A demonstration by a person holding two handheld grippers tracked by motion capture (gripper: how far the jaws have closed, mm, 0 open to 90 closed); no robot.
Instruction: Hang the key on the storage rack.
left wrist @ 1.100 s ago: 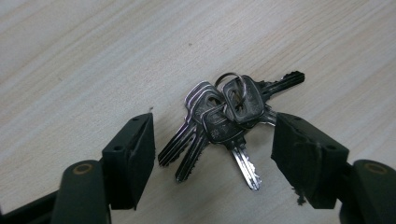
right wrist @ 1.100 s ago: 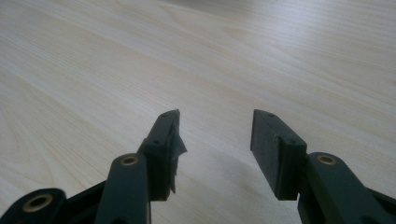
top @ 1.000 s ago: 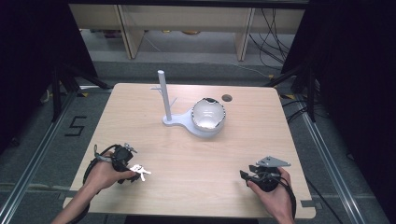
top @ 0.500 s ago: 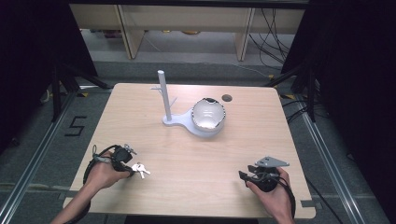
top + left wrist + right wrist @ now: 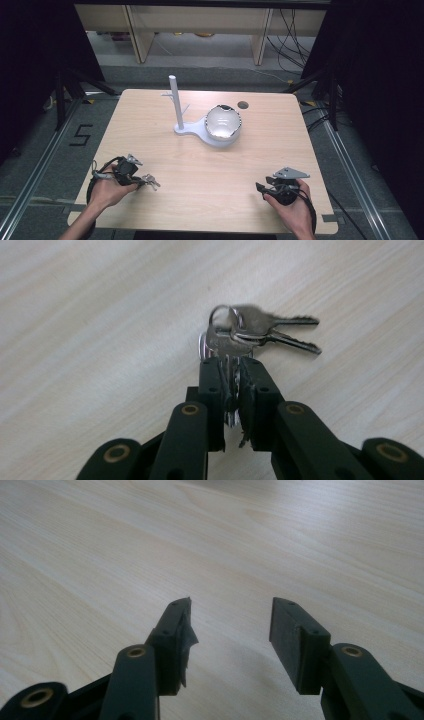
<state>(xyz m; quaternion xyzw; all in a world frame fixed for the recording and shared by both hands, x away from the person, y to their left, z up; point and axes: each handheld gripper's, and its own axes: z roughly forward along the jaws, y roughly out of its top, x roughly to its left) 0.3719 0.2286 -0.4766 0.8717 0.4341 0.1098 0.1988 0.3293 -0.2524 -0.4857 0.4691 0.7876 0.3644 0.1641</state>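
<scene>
At the table's (image 5: pixel 210 180) near-left corner, left claw (image 5: pixel 234 371) is clamped on the keys (image 5: pixel 260 332), blades pointing away from it. Key stand (image 5: pixel 176 107) lies ahead and right, nearer this hand. Right claw (image 5: pixel 230 622) wide, empty, near-right.

White stand (image 5: pixel 176 107) beside bowl (image 5: pixel 223 123)
</scene>
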